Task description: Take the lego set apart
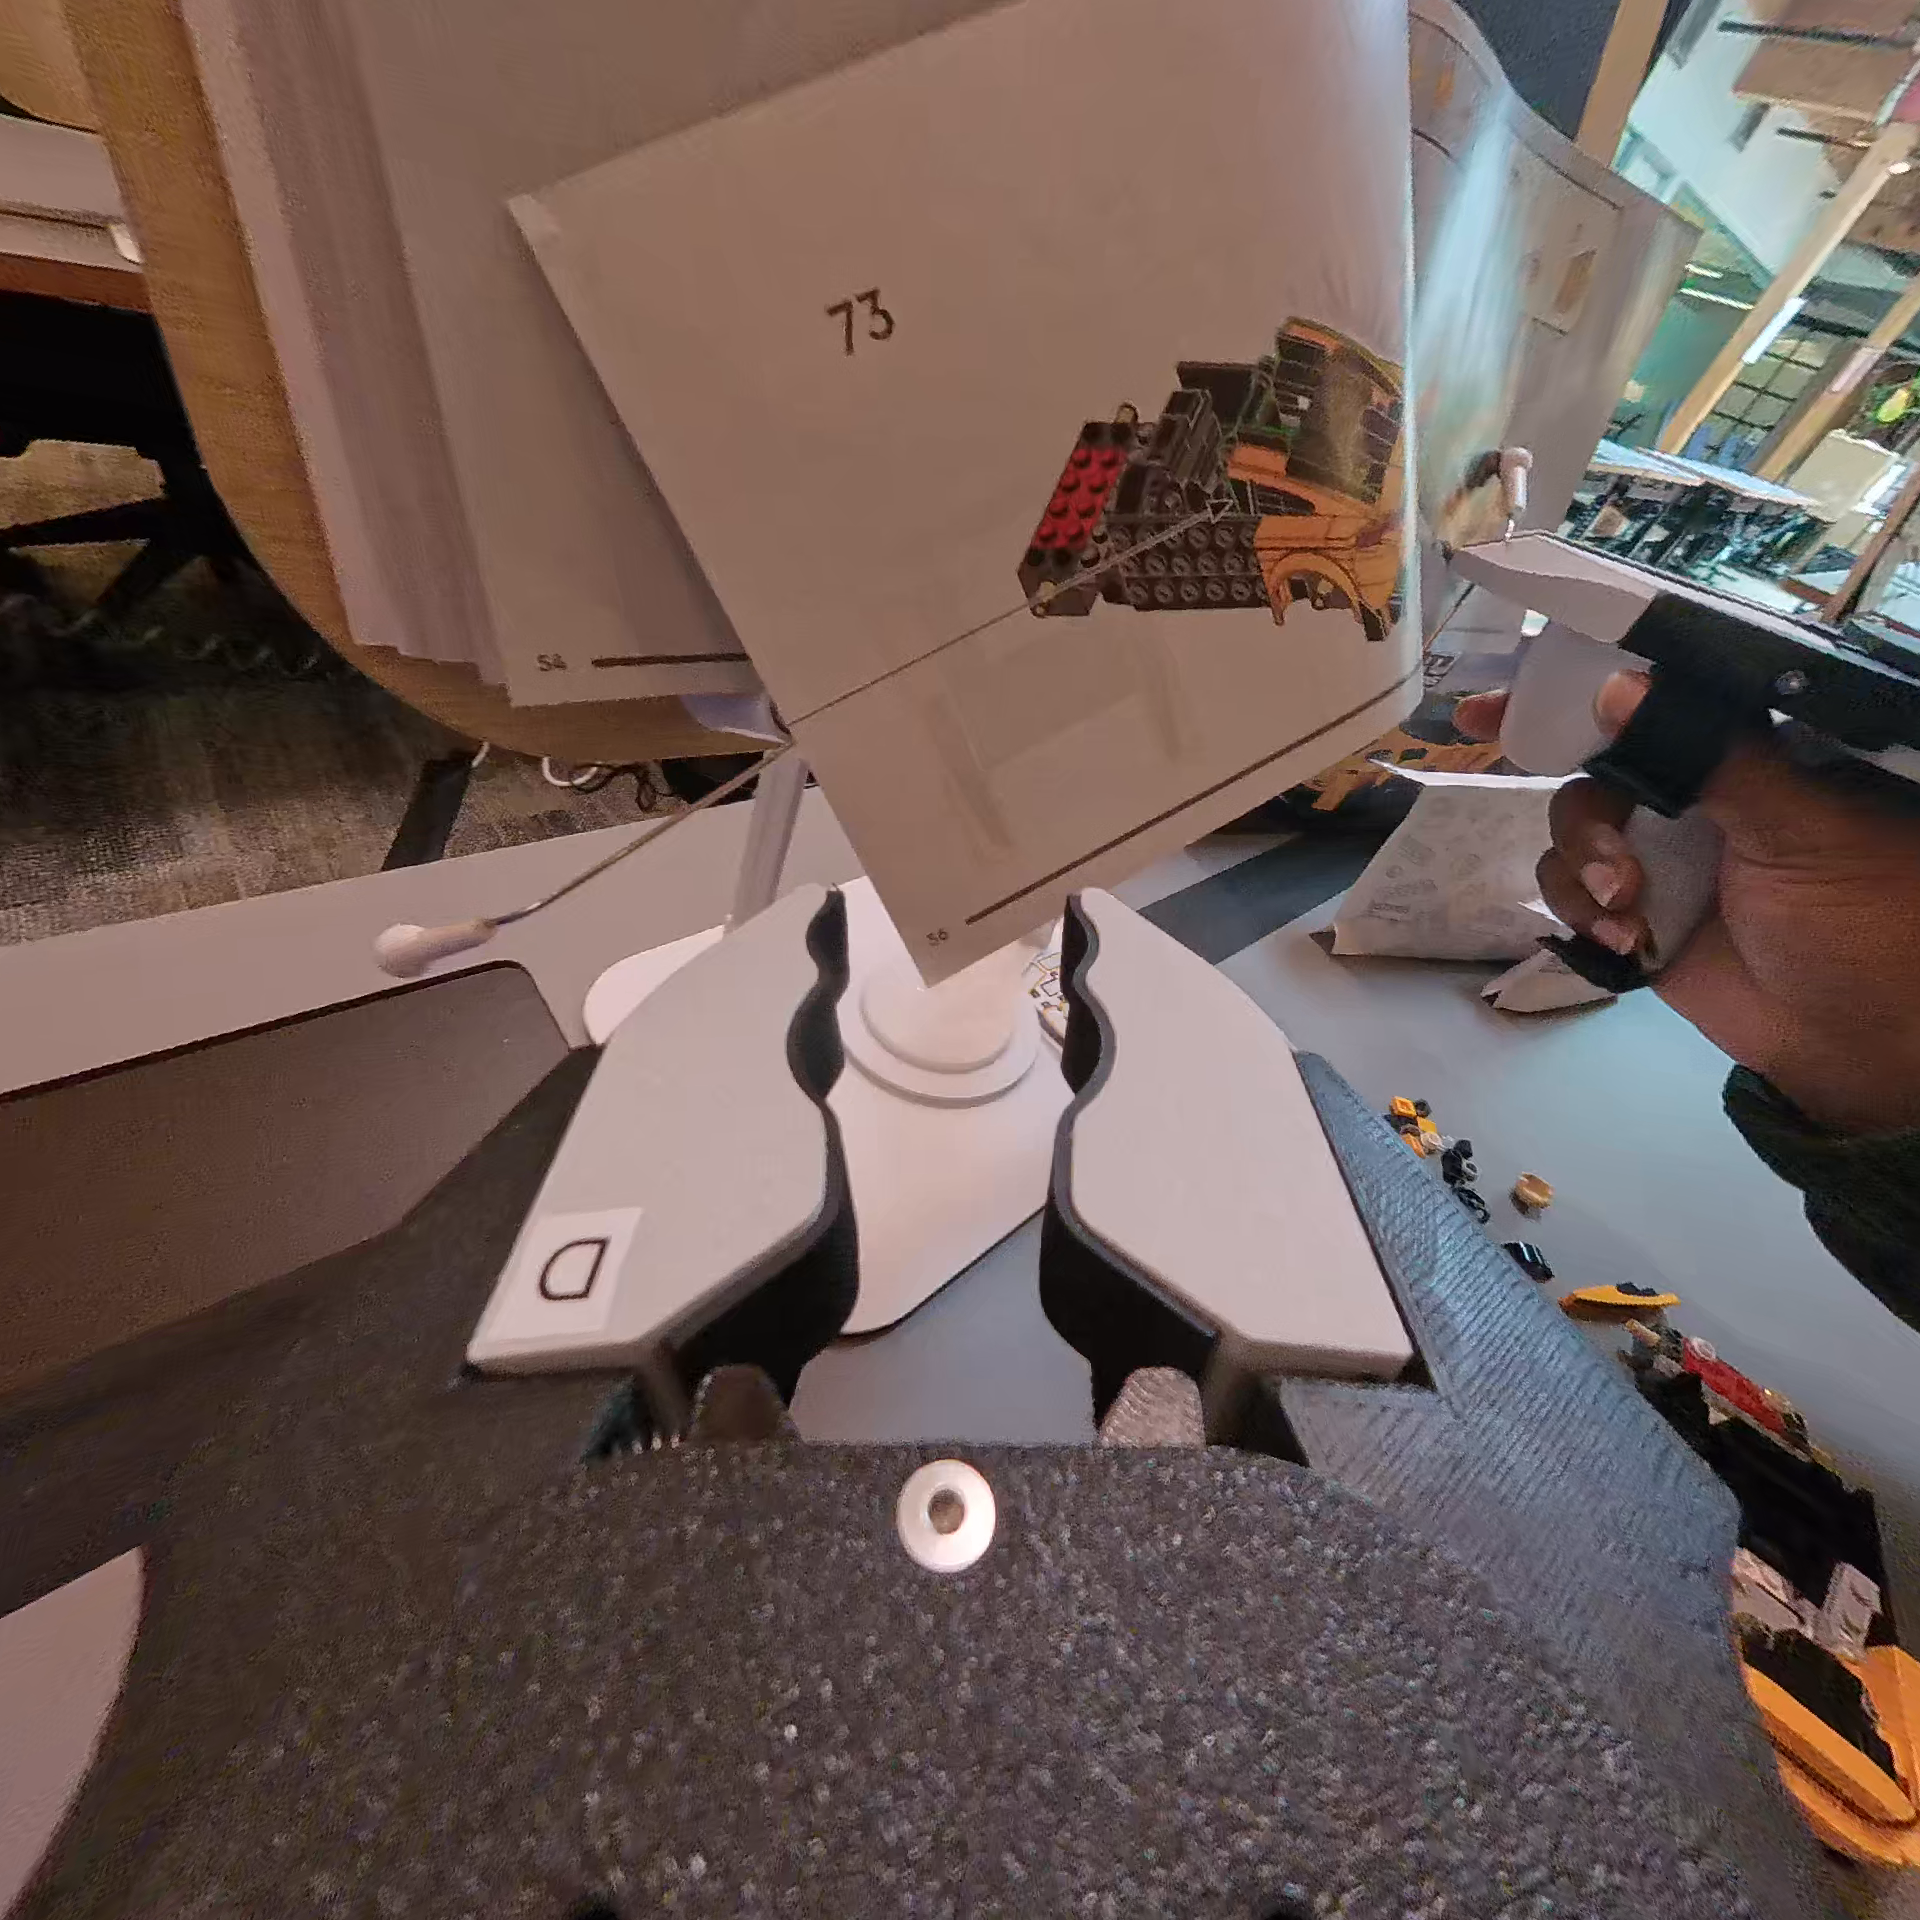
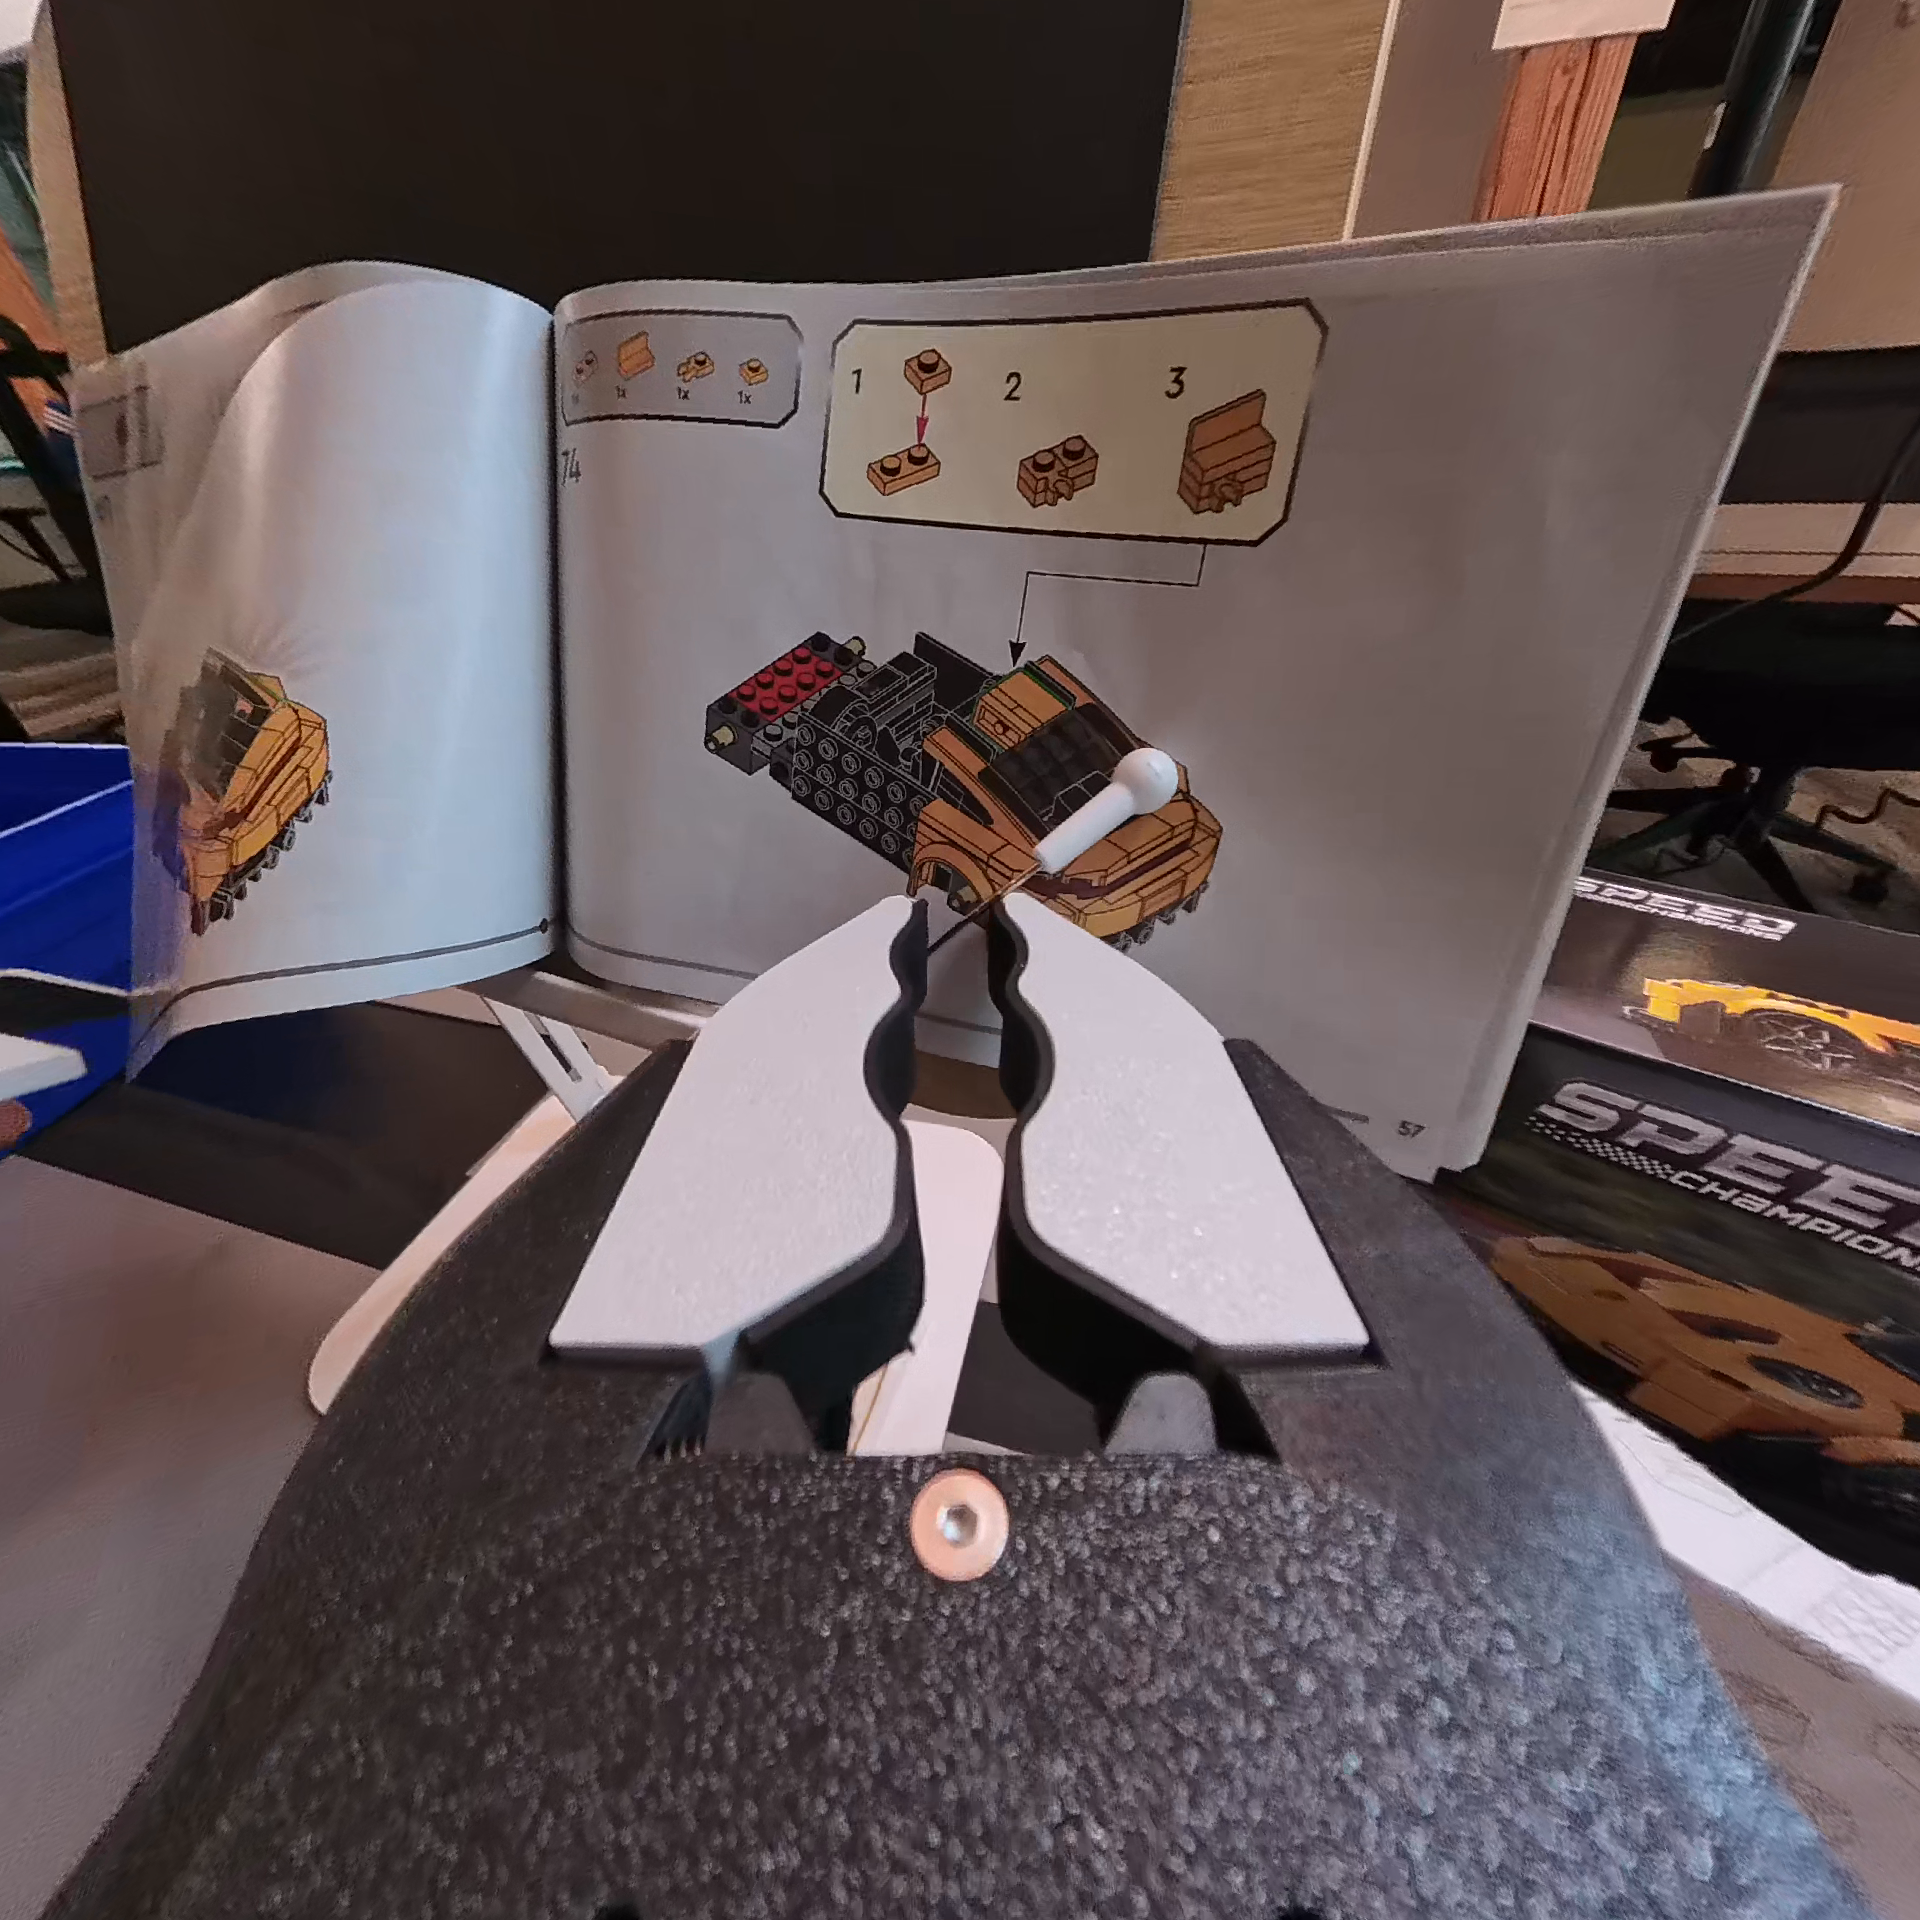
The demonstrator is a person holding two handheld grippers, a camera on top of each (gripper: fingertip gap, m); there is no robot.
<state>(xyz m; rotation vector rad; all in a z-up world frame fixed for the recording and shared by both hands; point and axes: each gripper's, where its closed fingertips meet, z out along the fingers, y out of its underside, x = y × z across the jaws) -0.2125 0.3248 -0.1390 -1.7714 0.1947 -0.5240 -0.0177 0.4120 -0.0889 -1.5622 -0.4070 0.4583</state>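
The lego set is lying in black, red and orange-yellow pieces on the grey table at right, partly dismantled. The left gripper is gaping, empty, under a booklet page. The right gripper is pinching a thin wire arm of the stand.

Pale grey booklet pages ahead of the grey-and-black tongs picture an orange, black and red car. Right of them, the box is black with an orange car.
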